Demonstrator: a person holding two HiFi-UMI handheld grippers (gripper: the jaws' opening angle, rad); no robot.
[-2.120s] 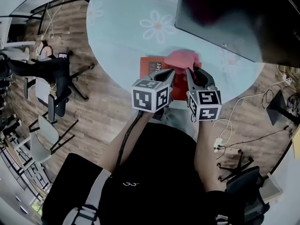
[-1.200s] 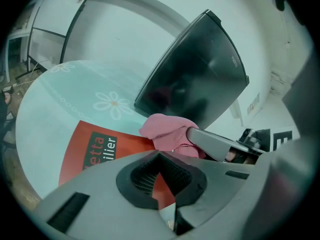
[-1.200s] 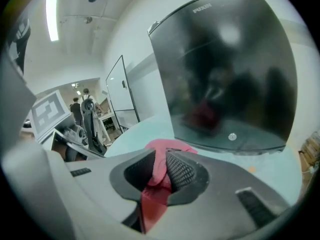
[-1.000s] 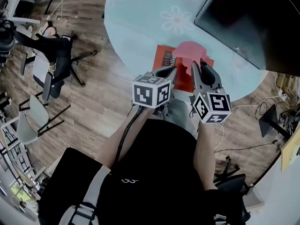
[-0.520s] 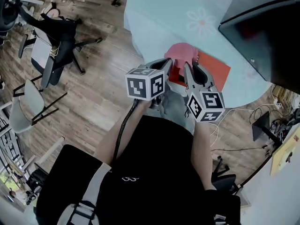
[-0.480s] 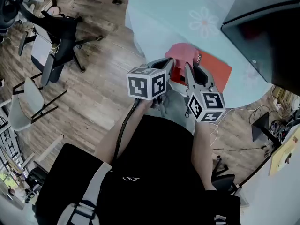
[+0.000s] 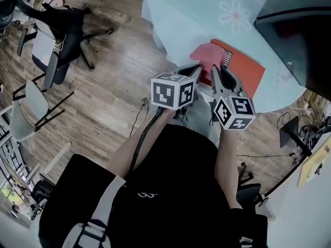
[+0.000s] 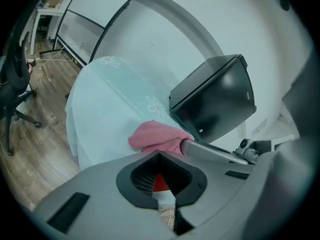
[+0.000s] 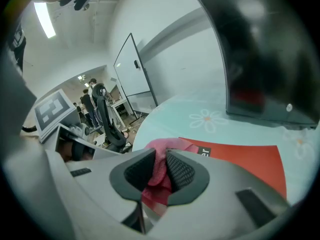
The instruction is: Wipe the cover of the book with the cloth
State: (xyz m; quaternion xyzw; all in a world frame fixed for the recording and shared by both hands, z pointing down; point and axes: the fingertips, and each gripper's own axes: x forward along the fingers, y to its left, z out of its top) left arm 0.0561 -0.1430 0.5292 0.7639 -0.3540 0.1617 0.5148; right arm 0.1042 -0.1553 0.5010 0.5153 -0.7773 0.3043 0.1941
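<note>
Pale blue-green cloth printed with daisies covers the round worktop [image 7: 196,14], which stands on wood-plank flooring, with black office chairs [image 7: 57,30] out at 9 o'clock in the head view. A flat red book with a white-lettered black label [image 7: 245,71] lies on the worktop's near edge, and a big black box [image 7: 300,30] sits at 2 o'clock from it. A crumpled pink cloth [image 7: 207,53] rests on the book's 10 o'clock corner. The right tongs [image 9: 161,156] are clenched on this cloth, and pink folds bulge up between the ribbed pads [image 9: 182,171]. The left tongs [image 8: 160,154], at 9 o'clock from the right ones, are pressed together tip to tip with nothing in them. The cloth lies just past their tips.
</note>
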